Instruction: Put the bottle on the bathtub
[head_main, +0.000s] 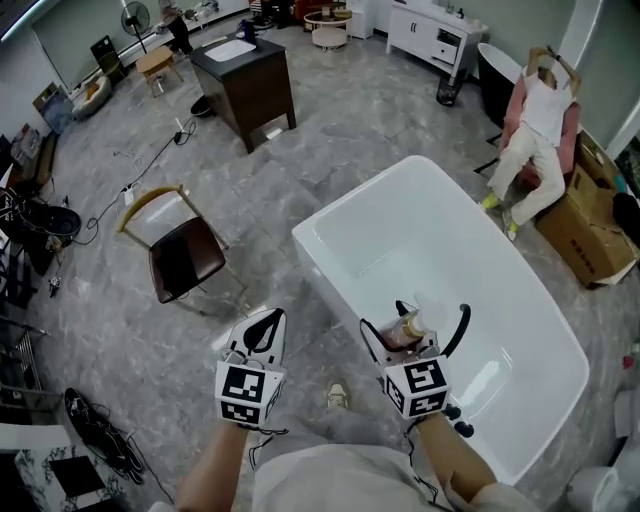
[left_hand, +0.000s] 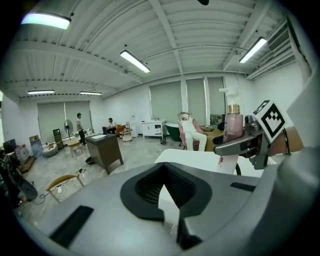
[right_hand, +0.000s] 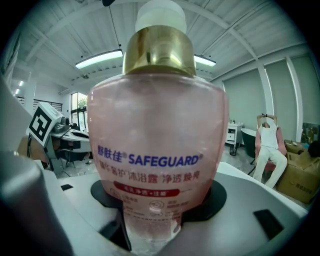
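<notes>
The right tongs (head_main: 430, 310) are clamped on the pink body-wash bottle (right_hand: 157, 145), their 2 jaws pressing its lower body from either side, so the gold collar and white pump stand upright above the grip. Holding it low and upright looks deliberate: the base stays free to meet a flat surface first, and the pump is kept out of the way. In the head view the bottle hangs over the near end of the white bathtub (head_main: 322, 262), just inside its near rim. No view shows whether the base touches anything, so I judge it is carried, not yet put down. The rim is narrow and rounded, so setting the base square on it will likely call for a slow, level descent, or the bottle may tip into the basin. The left tongs (head_main: 268, 322) are brought together with nothing between the jaws, held outside the tub to the left of the bottle and well apart from it, probably parked so they do not crowd the placing. The left gripper view shows the bottle to its right, above the tub's edge.
</notes>
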